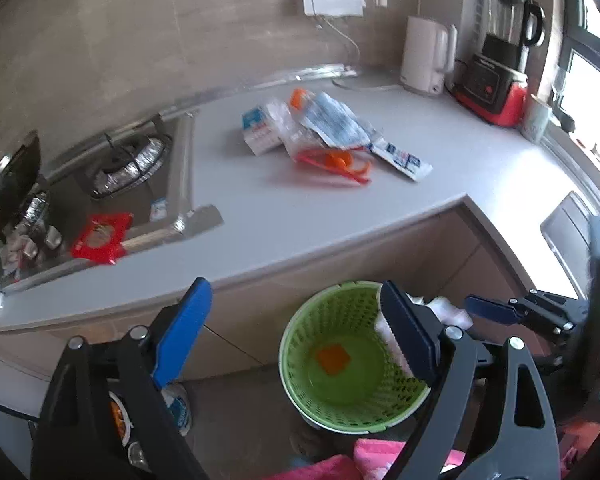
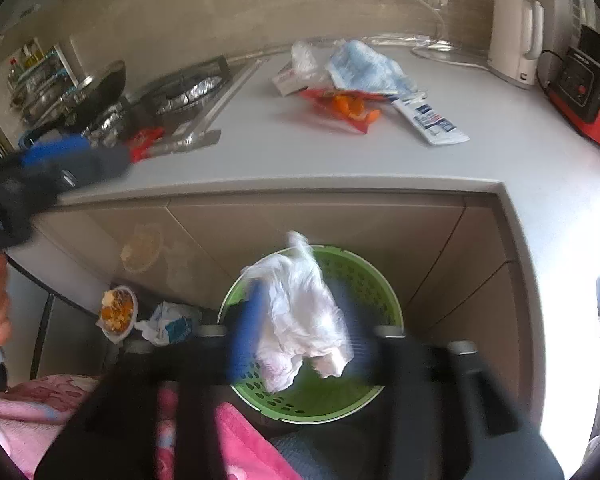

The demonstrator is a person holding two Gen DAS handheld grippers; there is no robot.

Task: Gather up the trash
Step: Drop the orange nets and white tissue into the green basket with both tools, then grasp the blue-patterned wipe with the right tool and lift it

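A green perforated bin [image 1: 352, 360] stands on the floor below the counter corner, with an orange scrap [image 1: 334, 360] in its bottom. It also shows in the right wrist view [image 2: 360, 276]. My right gripper [image 2: 296, 332] is shut on a crumpled white plastic bag [image 2: 300, 312] and holds it over the bin; that gripper shows in the left wrist view [image 1: 500, 312]. My left gripper [image 1: 296, 336] is open and empty above the floor beside the bin. A pile of wrappers [image 1: 324, 128] lies on the counter; it also shows in the right wrist view [image 2: 360, 76].
A gas hob [image 1: 128, 164] with a red packet [image 1: 100, 236] is at the left. A white kettle [image 1: 426, 54] and a red-based blender [image 1: 496, 60] stand at the back. A food bowl [image 2: 118, 312] and crumpled wrapper [image 2: 168, 324] lie on the floor. Pink cloth [image 2: 240, 440] is below.
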